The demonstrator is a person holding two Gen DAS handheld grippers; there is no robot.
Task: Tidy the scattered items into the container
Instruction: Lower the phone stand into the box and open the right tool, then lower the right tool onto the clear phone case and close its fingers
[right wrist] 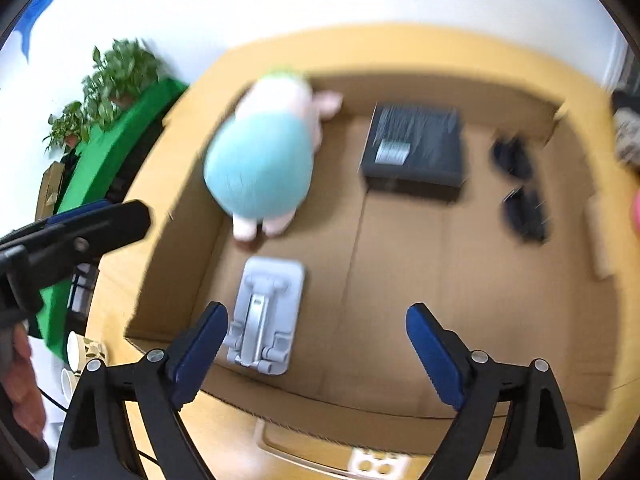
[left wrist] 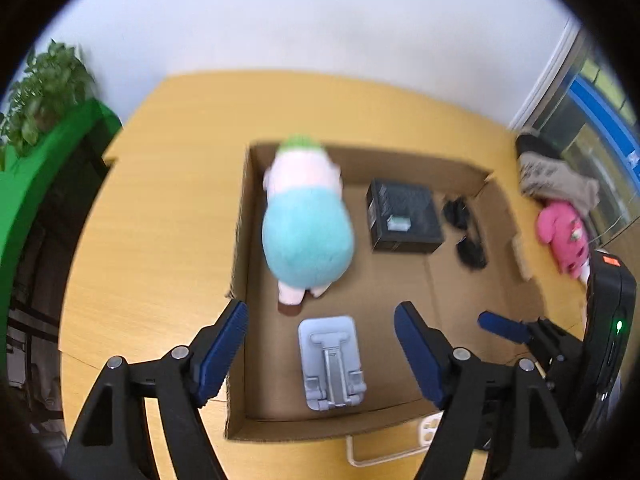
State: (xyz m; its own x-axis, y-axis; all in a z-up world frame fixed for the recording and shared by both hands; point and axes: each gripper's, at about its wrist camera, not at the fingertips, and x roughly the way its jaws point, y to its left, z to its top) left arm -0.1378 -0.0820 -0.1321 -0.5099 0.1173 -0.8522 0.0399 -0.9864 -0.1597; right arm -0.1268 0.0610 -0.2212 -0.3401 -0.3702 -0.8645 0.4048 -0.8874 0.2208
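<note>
An open cardboard box (left wrist: 240, 240) (right wrist: 176, 264) sits on the yellow table. Inside it lie a teal and white plush toy (left wrist: 308, 232) (right wrist: 260, 160), a grey phone stand (left wrist: 332, 360) (right wrist: 266, 316), a black box (left wrist: 404, 216) (right wrist: 416, 148) and dark sunglasses (left wrist: 468, 232) (right wrist: 520, 192). My left gripper (left wrist: 320, 344) is open and empty above the box's near end. My right gripper (right wrist: 316, 348) is open and empty above the box; it shows at the right in the left wrist view (left wrist: 504, 326).
A pink plush toy (left wrist: 562, 236) and a grey cloth bag (left wrist: 556, 176) lie on the table right of the box. A white power strip (left wrist: 428, 432) (right wrist: 376, 464) lies in front of the box. A green cabinet with plants (left wrist: 44, 92) stands at the left.
</note>
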